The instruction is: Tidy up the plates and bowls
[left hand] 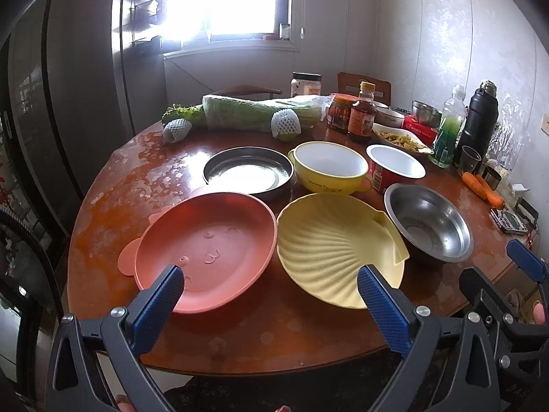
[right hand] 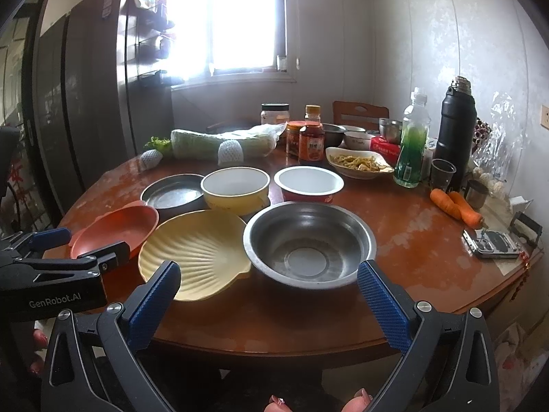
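Observation:
On the round wooden table (left hand: 240, 340) stand an orange bear-face plate (left hand: 206, 250), a pale yellow shell-shaped plate (left hand: 336, 240), a steel bowl (left hand: 429, 226), a round steel plate (left hand: 248, 170), a yellow two-handled bowl (left hand: 329, 166) and a red bowl with a white inside (left hand: 394, 168). My left gripper (left hand: 271, 292) hangs open at the near table edge, in front of the orange and shell plates. My right gripper (right hand: 269, 288) is open too, in front of the shell plate (right hand: 195, 250) and steel bowl (right hand: 308, 240). Neither holds anything.
The far side holds wrapped cabbage (left hand: 254, 113), sauce jars (left hand: 360, 116), a dish of food (left hand: 401, 139), a green bottle (right hand: 411, 151), a black flask (right hand: 454, 130), a cup (right hand: 442, 173), carrots (right hand: 456, 207) and a device (right hand: 494, 243). A tall dark fridge (left hand: 68, 103) stands left.

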